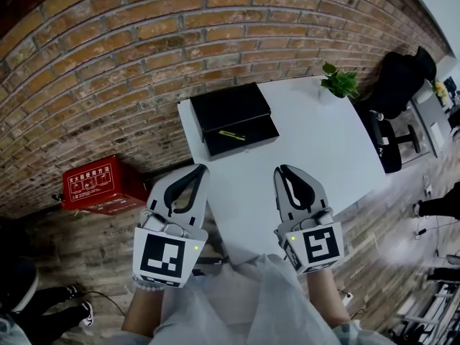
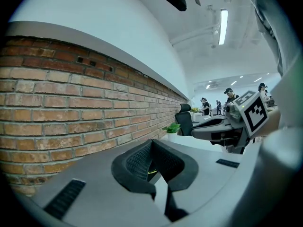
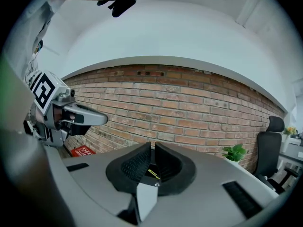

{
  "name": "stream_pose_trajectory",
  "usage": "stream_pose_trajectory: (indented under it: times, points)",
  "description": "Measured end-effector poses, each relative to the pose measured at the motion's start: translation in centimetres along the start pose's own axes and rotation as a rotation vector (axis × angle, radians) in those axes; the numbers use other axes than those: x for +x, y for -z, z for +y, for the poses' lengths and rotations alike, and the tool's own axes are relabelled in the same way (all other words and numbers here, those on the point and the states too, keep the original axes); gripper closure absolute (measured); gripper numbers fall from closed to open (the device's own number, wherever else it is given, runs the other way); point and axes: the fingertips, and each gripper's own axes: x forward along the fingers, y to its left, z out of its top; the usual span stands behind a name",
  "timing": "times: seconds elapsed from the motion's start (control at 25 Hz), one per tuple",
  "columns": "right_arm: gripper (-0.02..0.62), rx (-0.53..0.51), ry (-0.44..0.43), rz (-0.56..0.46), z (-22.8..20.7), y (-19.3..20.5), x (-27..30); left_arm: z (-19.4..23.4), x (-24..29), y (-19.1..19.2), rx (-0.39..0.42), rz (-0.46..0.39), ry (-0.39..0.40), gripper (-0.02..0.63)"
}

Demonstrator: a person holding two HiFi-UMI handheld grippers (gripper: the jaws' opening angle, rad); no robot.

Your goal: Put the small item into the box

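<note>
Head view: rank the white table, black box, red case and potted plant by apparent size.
white table
black box
red case, close to the box and farther off on the floor, so unsure
potted plant

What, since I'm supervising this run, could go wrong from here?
1. Both the left gripper and right gripper are shut; reaching that way would likely shove the thin yellow item rather than grasp it.
2. The item lies flat on the black box, so jaws may slip off it or scrape the box.
3. The box sits at the table's corner by the wall; a push might slide it off.
</note>
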Motion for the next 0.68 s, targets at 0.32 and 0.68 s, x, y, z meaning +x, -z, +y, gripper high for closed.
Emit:
stream_pose_trajectory:
  times: [0.32,0.68]
  points:
    - [0.538,-0.02,0.005,-0.039,1.0,-0.7,-0.3,-0.3,-0.7,0.2,0.01,0.0,0.015,0.588]
    - [0.538,-0.011,0.031,-0.037,1.5,-0.6,-1.3,-0.9,-1.5,0.1,0.027,-0.001,0.045,0.588]
